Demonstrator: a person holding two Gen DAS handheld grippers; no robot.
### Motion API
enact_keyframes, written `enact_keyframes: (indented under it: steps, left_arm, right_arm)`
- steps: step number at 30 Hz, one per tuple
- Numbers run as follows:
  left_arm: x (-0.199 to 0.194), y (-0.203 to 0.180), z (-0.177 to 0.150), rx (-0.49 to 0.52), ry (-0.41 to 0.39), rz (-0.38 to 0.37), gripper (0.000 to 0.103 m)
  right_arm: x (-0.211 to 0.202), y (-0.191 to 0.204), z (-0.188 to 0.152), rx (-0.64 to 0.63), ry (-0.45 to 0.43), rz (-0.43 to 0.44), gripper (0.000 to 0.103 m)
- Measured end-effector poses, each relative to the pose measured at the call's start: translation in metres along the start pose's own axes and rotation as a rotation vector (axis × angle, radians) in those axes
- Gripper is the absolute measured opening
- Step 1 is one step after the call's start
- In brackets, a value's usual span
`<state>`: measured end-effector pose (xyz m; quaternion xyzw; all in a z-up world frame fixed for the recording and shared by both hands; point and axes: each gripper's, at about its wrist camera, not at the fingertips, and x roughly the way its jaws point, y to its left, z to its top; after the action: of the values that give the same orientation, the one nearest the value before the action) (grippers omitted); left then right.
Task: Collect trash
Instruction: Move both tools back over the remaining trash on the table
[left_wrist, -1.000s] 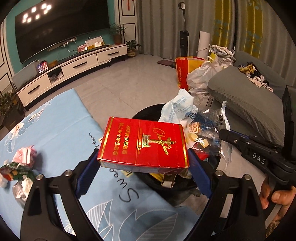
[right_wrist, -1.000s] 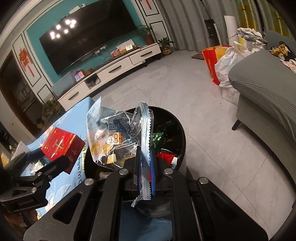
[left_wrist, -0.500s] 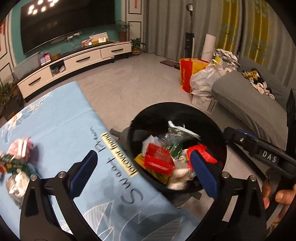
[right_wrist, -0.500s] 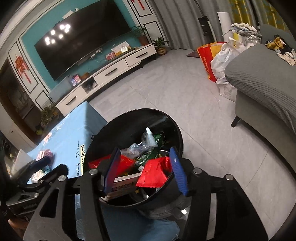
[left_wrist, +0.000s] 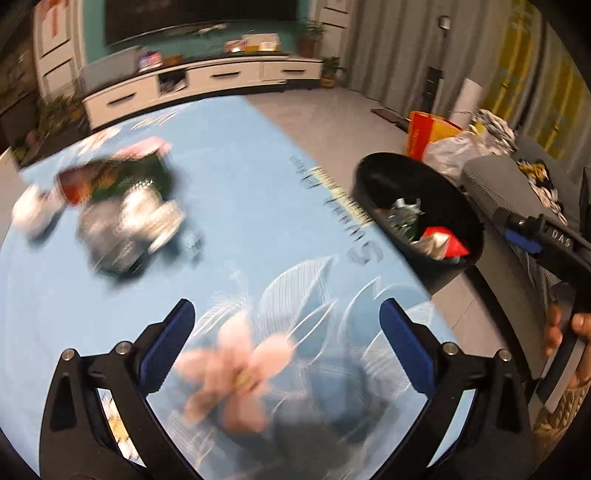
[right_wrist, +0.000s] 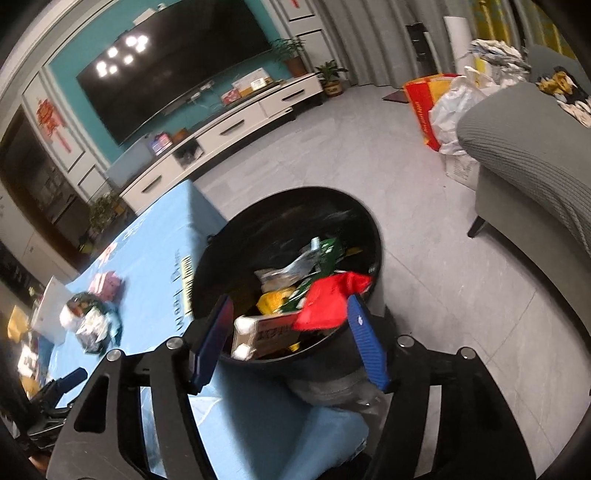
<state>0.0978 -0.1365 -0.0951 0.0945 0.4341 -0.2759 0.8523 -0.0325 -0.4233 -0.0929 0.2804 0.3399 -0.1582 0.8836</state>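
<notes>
A black round bin (right_wrist: 255, 229) (left_wrist: 424, 192) stands at the edge of the blue-clothed table (left_wrist: 258, 221), full of wrappers, a red box and a red packet (right_wrist: 328, 299). My right gripper (right_wrist: 288, 332) hangs over the bin's near rim; its jaws are opening and nothing is between them. My left gripper (left_wrist: 284, 332) is open and empty above the cloth. A blurred heap of trash (left_wrist: 122, 214) (right_wrist: 88, 321) lies on the cloth, ahead and left of it: silver foil, a green wrapper, pink and white bits. The right gripper's body (left_wrist: 543, 236) shows at the right of the left wrist view.
A grey sofa (right_wrist: 524, 147) stands right of the bin. Red and white bags (right_wrist: 439, 107) sit on the floor behind it. A white TV cabinet (right_wrist: 236, 125) lines the far wall. The person's hand (left_wrist: 569, 328) grips the right tool.
The left gripper let the red box fall into the bin, then swung left over the table. The right gripper opened and dropped the clear snack bag into the bin.
</notes>
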Motion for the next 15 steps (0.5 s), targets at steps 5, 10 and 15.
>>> enact_keyframes:
  steps: [5,10,15]
  left_arm:
    - [-0.028,0.042,-0.028,-0.095,-0.012,0.041,0.100]
    - [-0.049,0.081,-0.048,-0.188,-0.030,0.088,0.100]
    - [-0.065,0.116,-0.066,-0.270,-0.052,0.124,0.100]
  right_arm:
    - [-0.007,0.034,-0.008,-0.081,0.018,0.037,0.068]
    - [-0.007,0.069,-0.018,-0.170,0.043,0.082,0.068]
    - [-0.003,0.113,-0.033,-0.296,0.069,0.139,0.068]
